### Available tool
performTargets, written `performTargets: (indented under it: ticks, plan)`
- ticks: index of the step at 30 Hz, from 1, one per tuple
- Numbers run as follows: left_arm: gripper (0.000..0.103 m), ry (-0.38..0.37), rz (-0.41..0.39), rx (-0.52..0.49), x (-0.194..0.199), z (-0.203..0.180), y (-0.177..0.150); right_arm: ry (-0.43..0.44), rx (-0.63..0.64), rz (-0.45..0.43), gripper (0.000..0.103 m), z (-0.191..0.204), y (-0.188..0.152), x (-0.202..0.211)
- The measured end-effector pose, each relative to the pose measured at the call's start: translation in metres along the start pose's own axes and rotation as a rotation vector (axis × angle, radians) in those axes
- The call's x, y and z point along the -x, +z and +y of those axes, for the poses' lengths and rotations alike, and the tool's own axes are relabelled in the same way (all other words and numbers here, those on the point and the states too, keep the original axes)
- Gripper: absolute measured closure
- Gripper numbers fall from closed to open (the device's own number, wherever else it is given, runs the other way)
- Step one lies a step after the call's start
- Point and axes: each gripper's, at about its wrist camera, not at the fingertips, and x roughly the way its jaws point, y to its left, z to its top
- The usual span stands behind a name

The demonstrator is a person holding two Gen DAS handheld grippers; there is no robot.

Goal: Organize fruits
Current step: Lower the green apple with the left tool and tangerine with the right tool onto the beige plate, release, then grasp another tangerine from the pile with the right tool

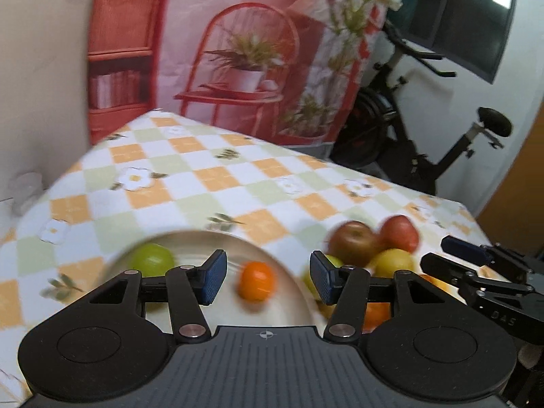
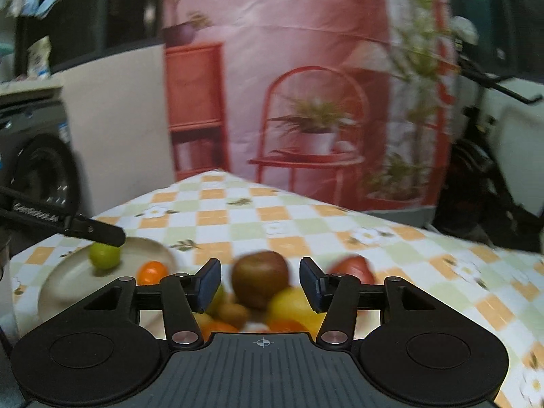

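Note:
A beige plate (image 1: 217, 239) holds a green apple (image 1: 152, 259) and a small orange (image 1: 255, 282). My left gripper (image 1: 268, 278) is open and empty, hovering over the plate with the orange between its fingers' line of sight. A heap of fruit lies to the right: a brownish-red apple (image 1: 353, 243), a red apple (image 1: 399, 233), a yellow fruit (image 1: 394, 263). My right gripper (image 2: 260, 282) is open and empty above that heap, facing the brownish-red apple (image 2: 260, 273). The plate (image 2: 68, 278), green apple (image 2: 104, 255) and orange (image 2: 152, 272) show at left.
The table wears a checked orange, green and white cloth (image 1: 210, 176). A printed pink backdrop (image 1: 238, 51) hangs behind it. An exercise bike (image 1: 425, 129) stands at the far right. The other gripper's fingers (image 1: 476, 272) show at right.

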Motion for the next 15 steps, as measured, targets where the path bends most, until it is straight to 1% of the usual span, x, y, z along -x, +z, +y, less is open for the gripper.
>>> performTargets:
  ticks: [4, 6, 8, 11, 15]
  plan:
    - [0.046, 0.009, 0.003, -0.011, -0.004, -0.029, -0.019, -0.042, -0.055, -0.017, 0.054, -0.023, -0.022, 0.021]
    - [0.046, 0.021, 0.005, -0.022, -0.005, -0.039, -0.029, -0.044, -0.098, -0.022, 0.054, -0.031, -0.033, 0.027]
    - [0.046, 0.029, 0.01, -0.038, -0.005, -0.046, -0.037, -0.041, -0.116, -0.017, 0.054, -0.034, -0.043, 0.029]
    - [0.046, 0.047, 0.01, -0.068, -0.003, -0.053, -0.042, -0.029, -0.096, -0.014, 0.055, -0.032, -0.049, 0.028]
    - [0.046, 0.066, -0.009, -0.071, 0.002, -0.052, -0.042, 0.002, -0.056, -0.014, 0.055, -0.023, -0.044, 0.021]
